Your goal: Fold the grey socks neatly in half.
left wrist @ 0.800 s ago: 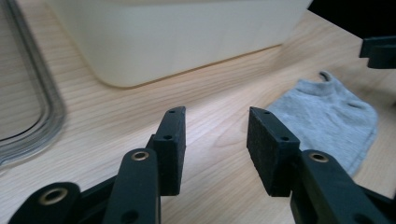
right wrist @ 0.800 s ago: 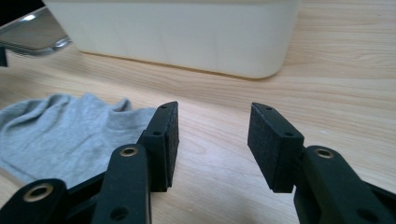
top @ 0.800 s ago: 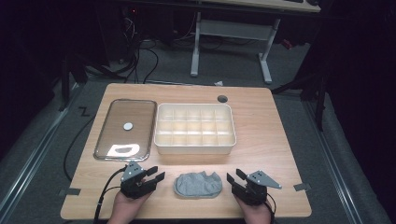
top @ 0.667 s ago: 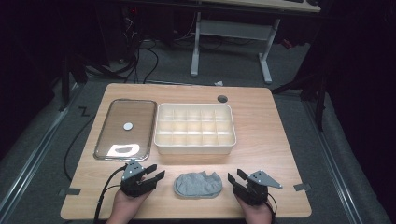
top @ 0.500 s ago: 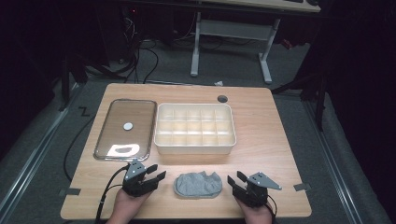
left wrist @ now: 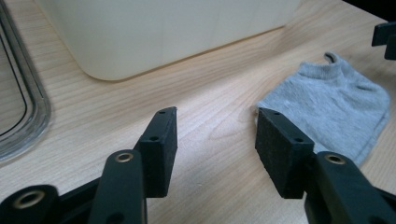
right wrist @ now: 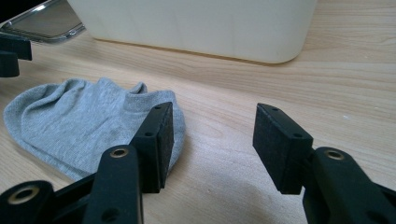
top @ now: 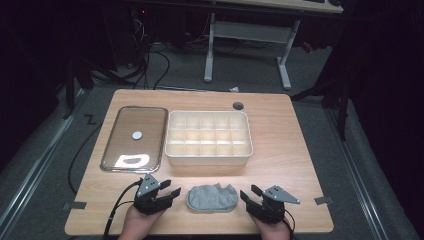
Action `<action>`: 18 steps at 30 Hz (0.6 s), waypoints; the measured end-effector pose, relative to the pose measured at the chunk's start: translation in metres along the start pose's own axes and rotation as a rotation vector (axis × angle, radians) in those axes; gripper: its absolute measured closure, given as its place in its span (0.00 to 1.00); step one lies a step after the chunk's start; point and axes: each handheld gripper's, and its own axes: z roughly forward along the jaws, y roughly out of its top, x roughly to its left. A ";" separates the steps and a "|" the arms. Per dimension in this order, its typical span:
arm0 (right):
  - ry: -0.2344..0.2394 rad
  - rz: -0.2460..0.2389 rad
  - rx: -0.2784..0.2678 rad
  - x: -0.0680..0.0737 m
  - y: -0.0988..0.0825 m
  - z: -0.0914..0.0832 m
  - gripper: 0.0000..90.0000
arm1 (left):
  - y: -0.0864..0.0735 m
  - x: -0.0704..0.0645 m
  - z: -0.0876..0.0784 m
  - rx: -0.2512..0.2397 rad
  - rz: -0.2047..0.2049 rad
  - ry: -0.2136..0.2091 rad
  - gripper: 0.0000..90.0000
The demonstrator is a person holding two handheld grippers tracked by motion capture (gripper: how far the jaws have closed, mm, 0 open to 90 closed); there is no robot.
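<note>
Lying flat near the front edge of the wooden table [top: 295,150], a grey ankle sock [top: 212,198] sits between the two hand-held grippers. In the high view the left gripper [top: 170,192] rests just to the sock's left and the right gripper [top: 250,194] just to its right, each held in a hand that comes in from the bottom edge.

Both grippers stand with their jaws wide apart and nothing between the pads. In the left gripper view its jaws frame bare tabletop, and the sock [left wrist: 329,105] lies beyond the right-hand jaw, its cuff end pointing away toward the back of the table. In the right gripper view the sock [right wrist: 88,123] spreads out behind the left-hand jaw, while bare wood shows in the gap.

Farther back on the table stands a cream plastic organiser box [top: 208,159] divided into small compartments, its near wall well clear of the sock. Just left of the box lies a clear lid [top: 125,165] with a small round white spot in its middle.
</note>
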 end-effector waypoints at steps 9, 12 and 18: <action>0.078 0.024 0.028 0.013 0.002 0.004 0.56 | -0.001 -0.012 0.003 0.012 0.052 -0.010 0.50; 0.070 0.032 0.056 0.015 0.002 0.007 0.58 | -0.001 -0.016 0.005 0.017 0.072 -0.023 0.50; 0.069 0.044 0.077 0.019 0.001 0.011 0.67 | -0.003 -0.020 0.006 0.022 0.099 -0.038 0.50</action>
